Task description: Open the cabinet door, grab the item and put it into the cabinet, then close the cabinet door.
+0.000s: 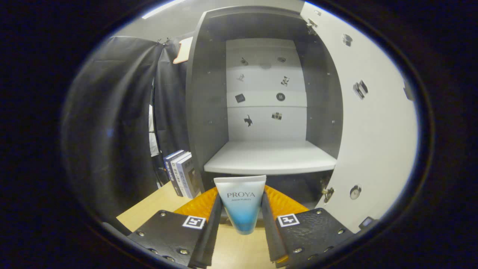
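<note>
two fingers (214,224) press on the flanks of a white-and-blue tube (242,203), so the gripper (242,228) is clamped on it, the tube standing upright between them with its flat crimped end up and its blue end down. the tube's top edge sits just under the front lip of the white shelf (269,158) inside the cabinet (209,93), though how far it is from that lip i cannot tell. the cabinet stands open: its white door (373,123) is swung wide to the right, its inner face carrying small fittings and a hinge (328,193) low down near the shelf's right corner. above the shelf there is an open bay, bounded by grey side walls left and right and a pale back panel (266,89) dotted with small stickers; nothing rests on the shelf surface that i can see. below the shelf the space is dark. an orange mat (287,203) shows behind the tube on both sides, lying on a light wooden table (153,209). left of the cabinet's side wall a few books (181,172) stand upright on the table, close against the cabinet, with black cloth (112,123) hanging beyond them.
</note>
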